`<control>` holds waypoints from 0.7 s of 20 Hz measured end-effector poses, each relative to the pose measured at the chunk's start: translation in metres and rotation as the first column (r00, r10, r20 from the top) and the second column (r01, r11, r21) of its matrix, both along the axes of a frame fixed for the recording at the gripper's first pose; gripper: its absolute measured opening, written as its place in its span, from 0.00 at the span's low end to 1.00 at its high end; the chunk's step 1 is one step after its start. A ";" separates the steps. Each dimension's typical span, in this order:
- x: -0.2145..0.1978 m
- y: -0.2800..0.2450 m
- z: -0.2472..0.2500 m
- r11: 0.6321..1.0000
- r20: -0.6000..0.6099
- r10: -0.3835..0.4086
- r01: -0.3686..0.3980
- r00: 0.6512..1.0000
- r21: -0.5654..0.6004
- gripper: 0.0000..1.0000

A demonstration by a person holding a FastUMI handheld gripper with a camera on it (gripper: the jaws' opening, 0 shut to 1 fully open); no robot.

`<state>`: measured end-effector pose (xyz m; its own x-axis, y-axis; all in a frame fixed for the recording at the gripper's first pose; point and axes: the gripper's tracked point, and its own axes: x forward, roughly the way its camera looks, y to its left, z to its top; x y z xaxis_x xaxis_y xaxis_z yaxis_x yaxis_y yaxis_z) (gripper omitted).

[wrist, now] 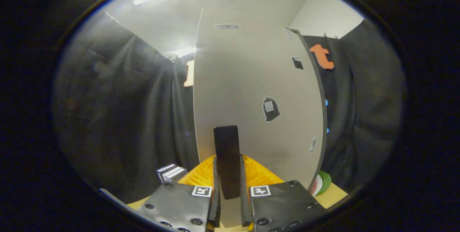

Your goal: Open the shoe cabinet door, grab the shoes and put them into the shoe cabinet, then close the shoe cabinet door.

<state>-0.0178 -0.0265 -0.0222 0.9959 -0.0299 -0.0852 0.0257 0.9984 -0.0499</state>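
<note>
1. My gripper [230, 203] is closed on the dark handle [227, 160] of the shoe cabinet door [251, 92], one finger on each side.
2. The door stands directly ahead, filling the space beyond the fingers.
3. Judgement: a rigid, light panel on hinges; the handle is stiff and probably smooth, so I grip it mid-length and pull steadily.

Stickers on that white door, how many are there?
5: a pale oval near the top, a faint one and a dark square by the far edge, a bag shape mid-door, a small one lower. The handle the claw grips may hide more.
</note>
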 end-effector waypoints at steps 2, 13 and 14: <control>-0.010 -0.008 0.004 1.000 -0.007 0.017 -0.017 1.000 0.006 0.25; -0.080 -0.066 0.027 0.999 0.008 0.027 -0.027 1.000 0.028 0.23; -0.089 -0.073 0.028 0.999 0.015 0.019 -0.019 1.000 0.028 0.23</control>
<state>-0.1073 -0.0993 0.0057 0.9975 -0.0088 -0.0705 0.0073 0.9997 -0.0216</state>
